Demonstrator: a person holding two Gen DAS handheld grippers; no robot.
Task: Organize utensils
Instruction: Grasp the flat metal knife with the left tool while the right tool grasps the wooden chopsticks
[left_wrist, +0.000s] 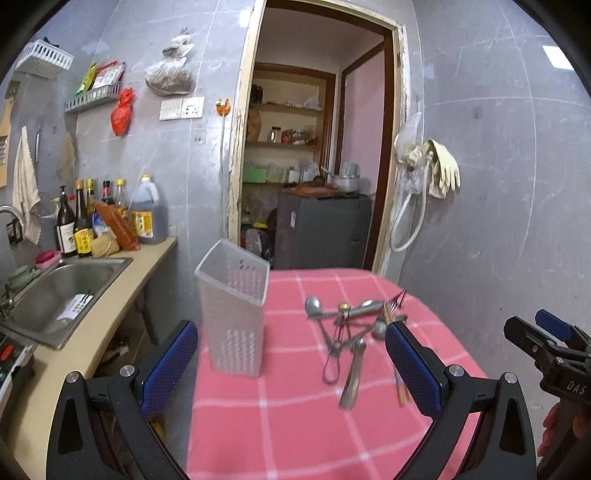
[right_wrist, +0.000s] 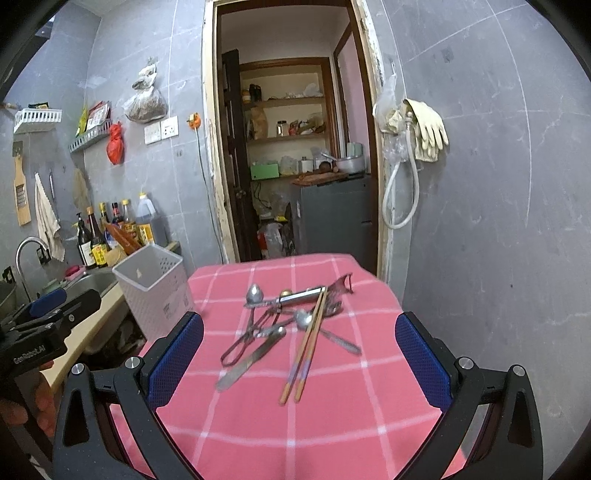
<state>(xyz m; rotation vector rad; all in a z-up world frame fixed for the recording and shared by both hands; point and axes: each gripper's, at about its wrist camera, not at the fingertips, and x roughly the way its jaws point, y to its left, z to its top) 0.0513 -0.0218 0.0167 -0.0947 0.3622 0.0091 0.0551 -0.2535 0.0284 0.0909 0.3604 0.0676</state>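
A heap of metal utensils (right_wrist: 280, 314) lies on the pink checked tablecloth (right_wrist: 258, 424): spoons (right_wrist: 255, 293), a butter knife (right_wrist: 251, 358), a pair of wooden chopsticks (right_wrist: 304, 354) and a red peeler (right_wrist: 341, 286). A tall white perforated utensil holder (left_wrist: 232, 314) stands upright at the table's left edge and looks empty from here. My left gripper (left_wrist: 291, 328) is open, low over the table, between the holder and the utensil heap (left_wrist: 351, 332). My right gripper (right_wrist: 299, 321) is open too, just short of the heap, with nothing between its fingers.
A counter with a steel sink (left_wrist: 62, 295) and sauce bottles (left_wrist: 110, 218) runs along the left, close to the holder. Behind the table is an open doorway (left_wrist: 317, 166) with shelves. Rubber gloves (left_wrist: 439, 166) hang on the right wall. A hand (left_wrist: 554, 424) shows at the lower right edge.
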